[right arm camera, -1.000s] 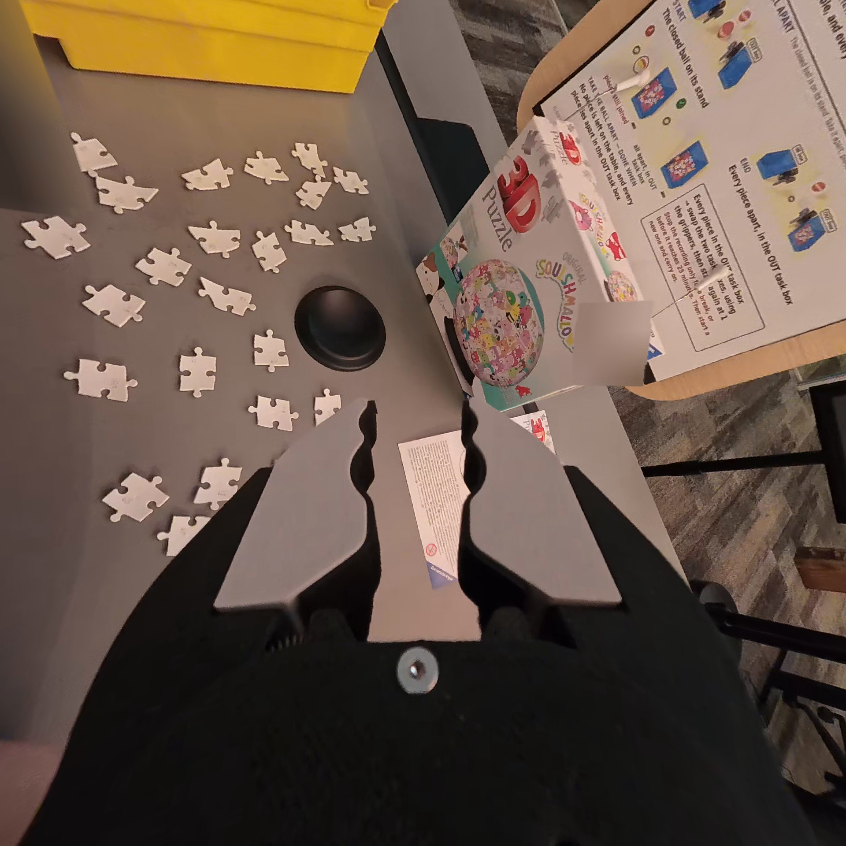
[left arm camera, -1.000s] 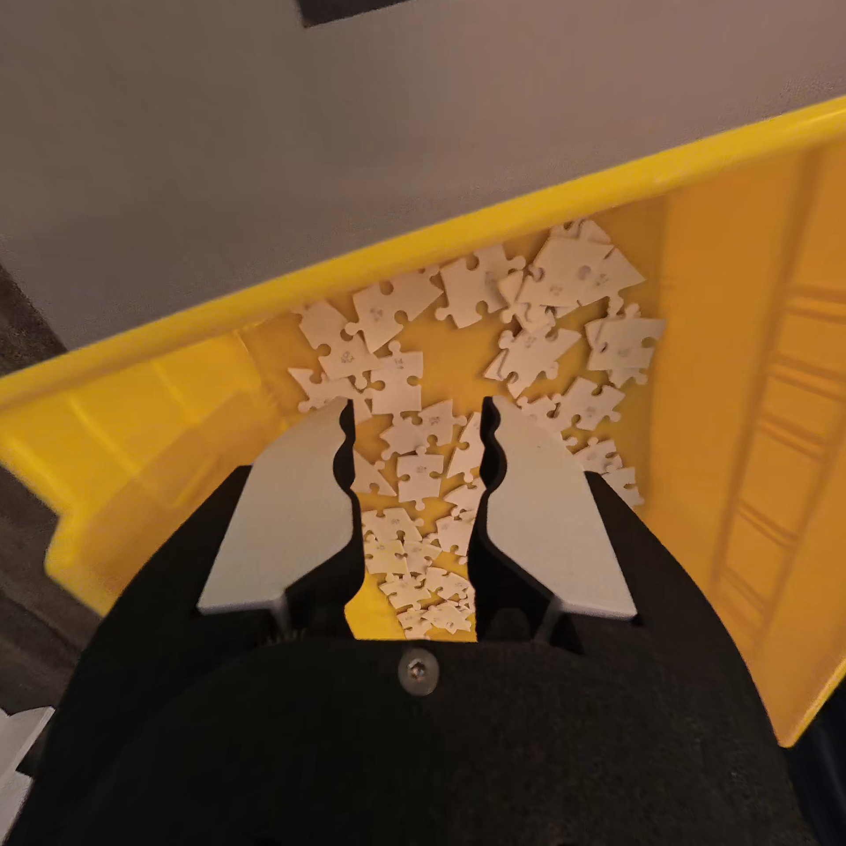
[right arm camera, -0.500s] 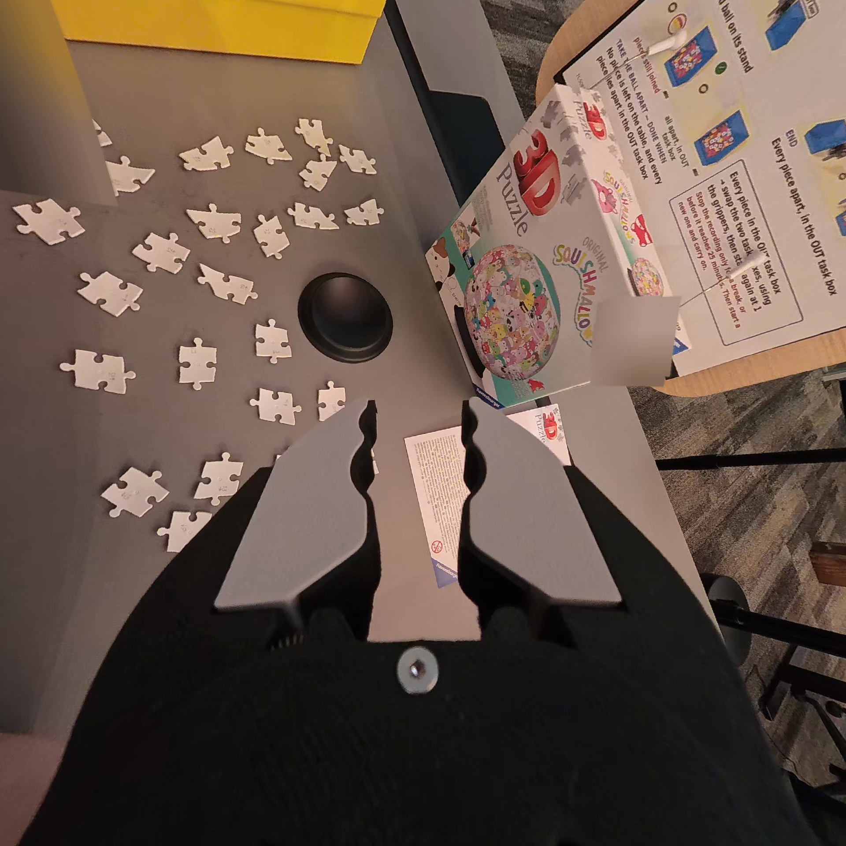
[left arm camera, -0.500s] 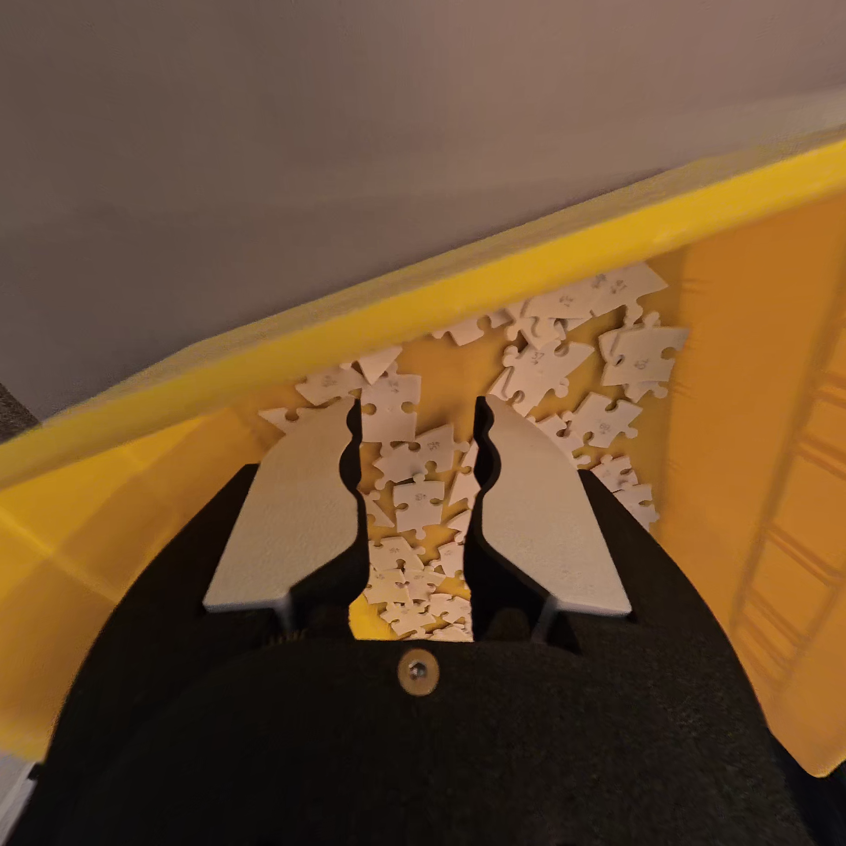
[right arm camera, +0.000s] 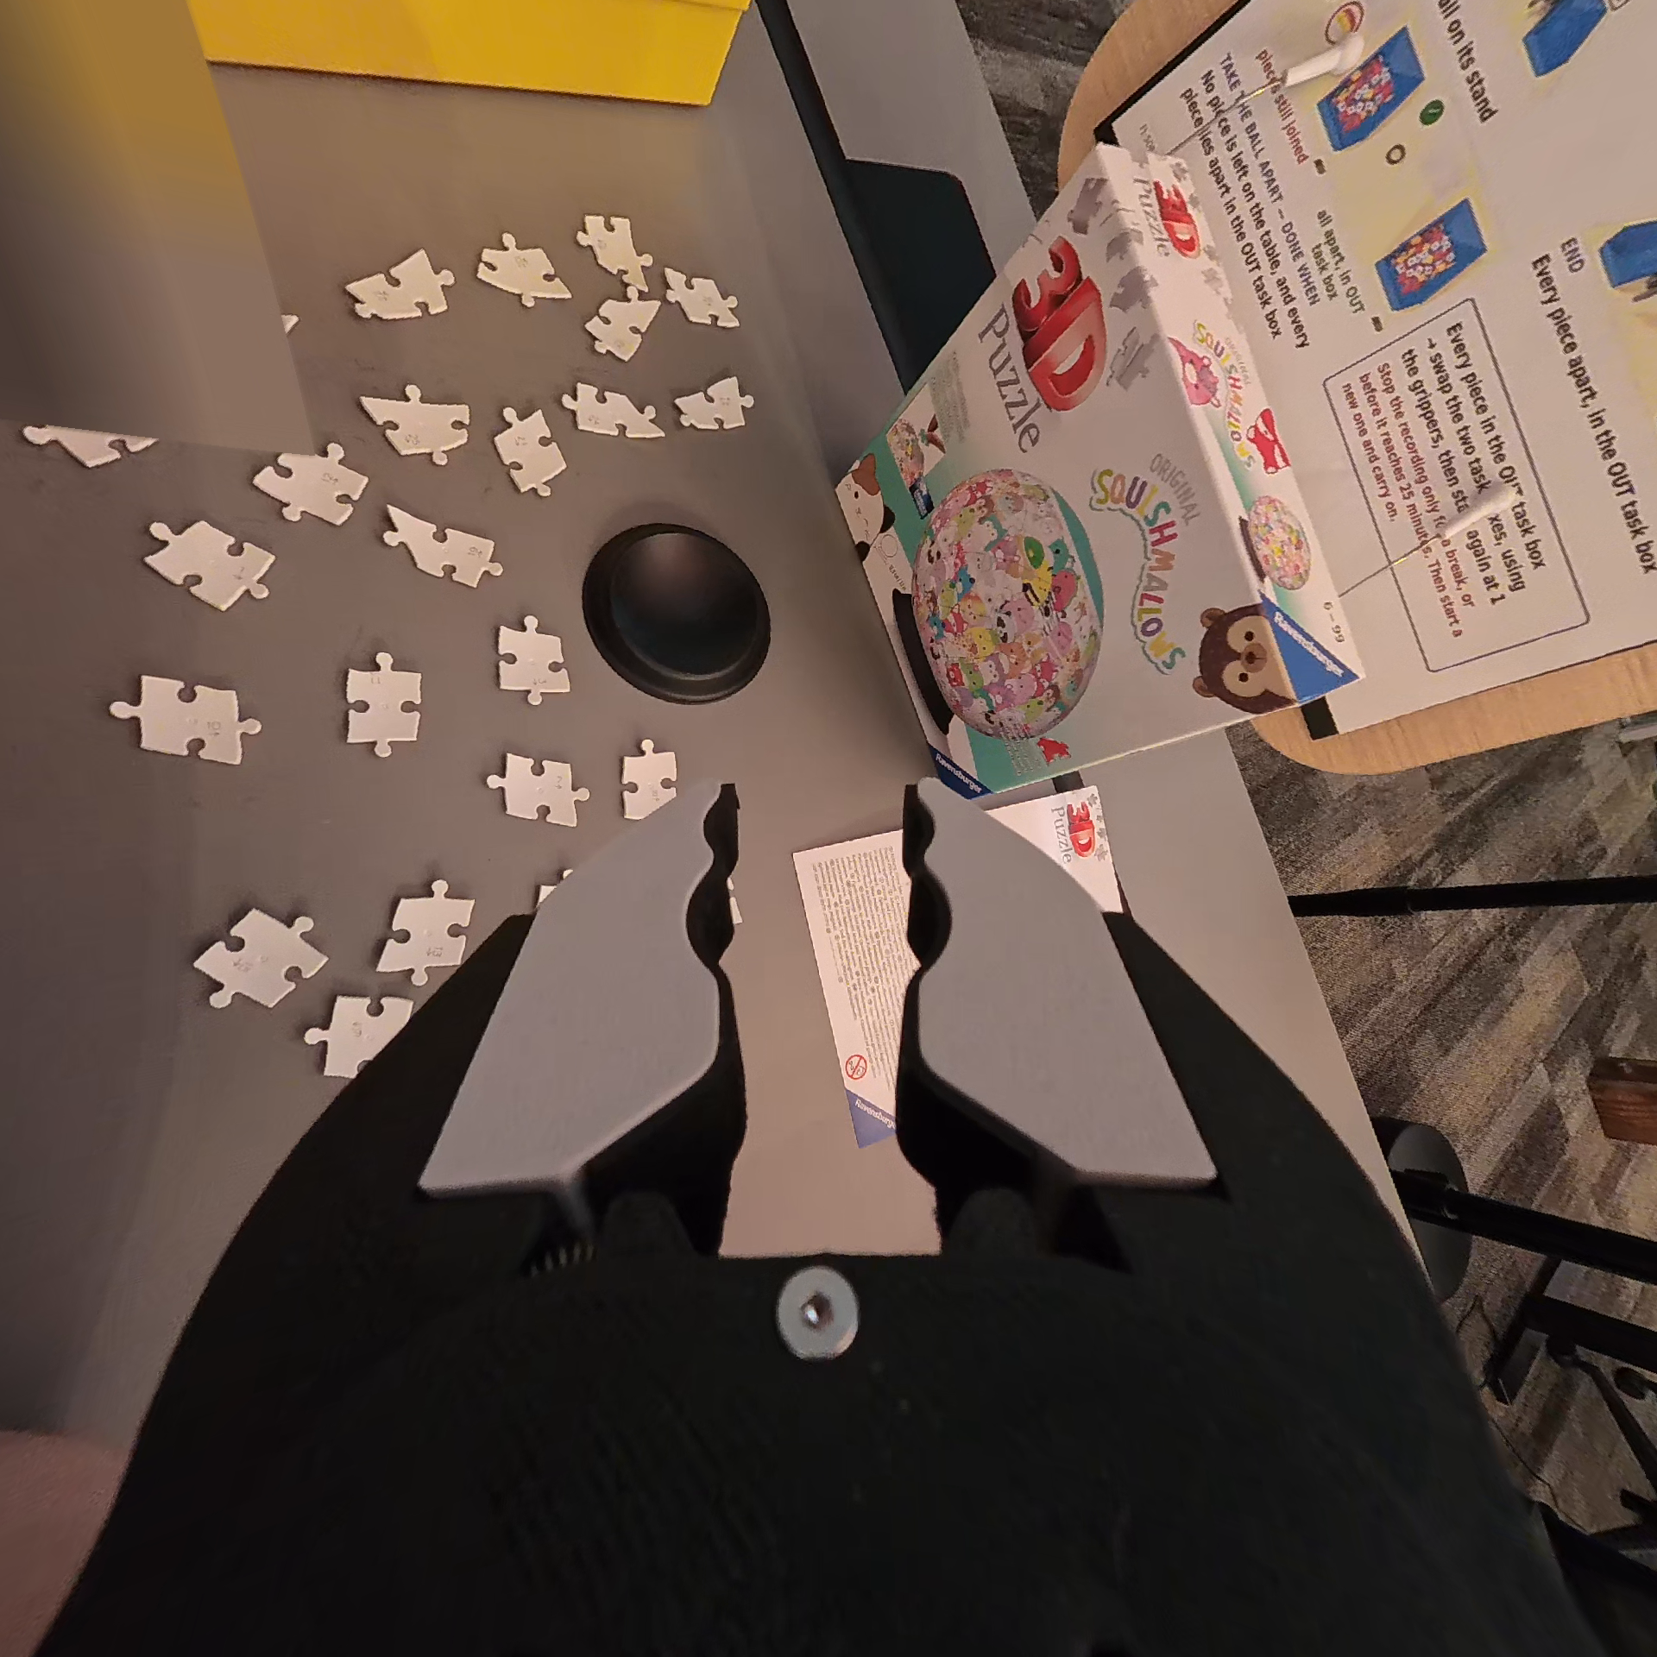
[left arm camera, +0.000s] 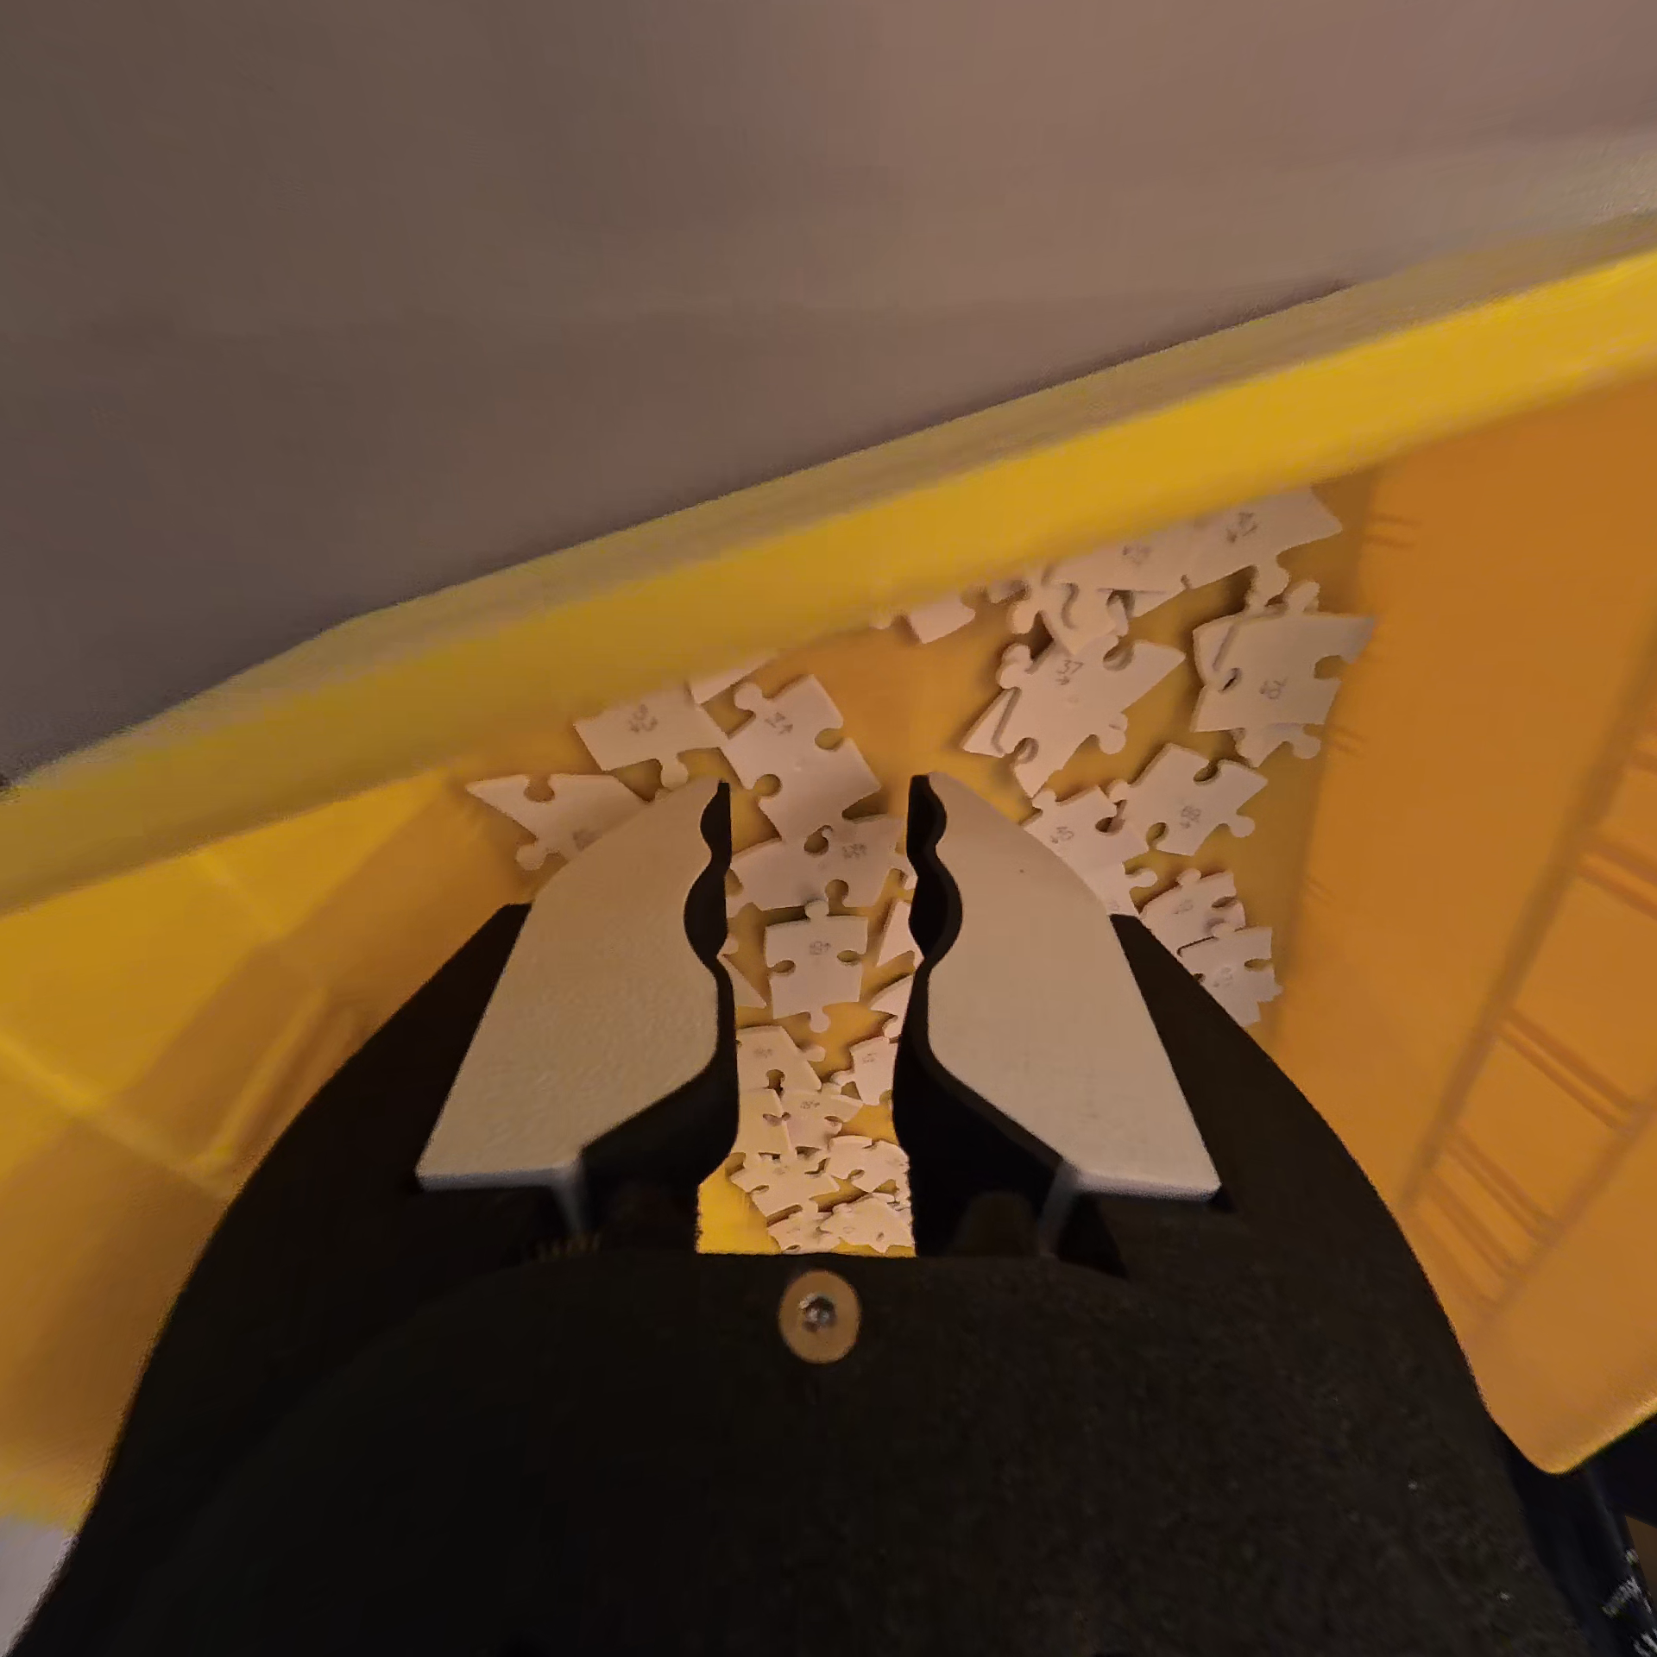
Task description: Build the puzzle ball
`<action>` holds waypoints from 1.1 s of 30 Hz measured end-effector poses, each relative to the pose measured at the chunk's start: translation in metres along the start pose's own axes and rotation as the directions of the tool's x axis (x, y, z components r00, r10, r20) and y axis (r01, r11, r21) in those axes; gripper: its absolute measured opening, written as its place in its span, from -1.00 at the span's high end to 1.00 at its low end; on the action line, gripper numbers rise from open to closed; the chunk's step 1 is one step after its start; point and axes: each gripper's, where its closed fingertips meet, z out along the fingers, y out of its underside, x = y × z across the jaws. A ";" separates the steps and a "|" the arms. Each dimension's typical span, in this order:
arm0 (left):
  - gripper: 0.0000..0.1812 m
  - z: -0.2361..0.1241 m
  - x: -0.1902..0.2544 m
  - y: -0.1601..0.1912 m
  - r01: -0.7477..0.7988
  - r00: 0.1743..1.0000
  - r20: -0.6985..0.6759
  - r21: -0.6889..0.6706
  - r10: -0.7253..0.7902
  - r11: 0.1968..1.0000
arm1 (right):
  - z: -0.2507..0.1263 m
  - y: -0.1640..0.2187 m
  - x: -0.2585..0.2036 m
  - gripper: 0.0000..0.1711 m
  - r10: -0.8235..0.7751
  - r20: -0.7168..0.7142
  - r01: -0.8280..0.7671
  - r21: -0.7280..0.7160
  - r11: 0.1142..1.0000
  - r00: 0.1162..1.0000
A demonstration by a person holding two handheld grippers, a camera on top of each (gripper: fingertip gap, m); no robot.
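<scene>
while hovering inside the yellow bin [left arm camera: 897, 538], left gripper [left arm camera: 818, 798] gaping, holding nothing, aiming at heaped puzzle pieces [left arm camera: 811, 959]. looking thin, light, stiff and probably slick; best pinching one by a free edge, not the overlapped middle. crowding near the bin wall, little side room. right gripper [right arm camera: 820, 798] also parted and empty over the grey table [right arm camera: 807, 448], more pieces [right arm camera: 384, 708] spread around a black stand [right arm camera: 677, 614], puzzle box [right arm camera: 1094, 502] just beside.
</scene>
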 end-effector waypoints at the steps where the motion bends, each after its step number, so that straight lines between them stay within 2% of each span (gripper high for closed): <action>1: 0.59 0.000 0.001 0.000 0.004 1.000 -0.005 -0.001 -0.004 1.000 | 0.000 0.000 0.000 0.58 -0.001 0.002 0.001 0.000 1.000 1.000; 7: 0.71 0.002 -0.004 -0.001 0.023 0.998 0.053 -0.013 -0.022 1.000 | 0.001 0.000 0.000 0.58 -0.002 0.004 0.002 -0.002 1.000 1.000; 17: 0.71 0.003 -0.002 -0.004 0.015 0.986 0.165 0.005 -0.016 1.000 | -0.003 0.002 0.000 0.59 -0.003 -0.005 0.003 -0.005 1.000 1.000; 28: 0.72 0.002 -0.002 -0.008 -0.016 0.977 0.213 -0.003 0.017 1.000 | -0.006 0.007 0.001 0.60 -0.002 -0.009 0.002 -0.021 1.000 1.000; 30: 0.93 -0.006 -0.001 -0.014 -0.035 0.978 0.208 0.037 0.027 0.999 | -0.007 0.007 0.001 0.60 -0.002 -0.008 0.002 -0.021 1.000 1.000; 33: 0.98 -0.014 0.005 -0.015 -0.023 0.990 0.141 0.067 0.014 0.997 | -0.007 0.007 0.001 0.60 -0.001 -0.009 0.001 -0.019 1.000 1.000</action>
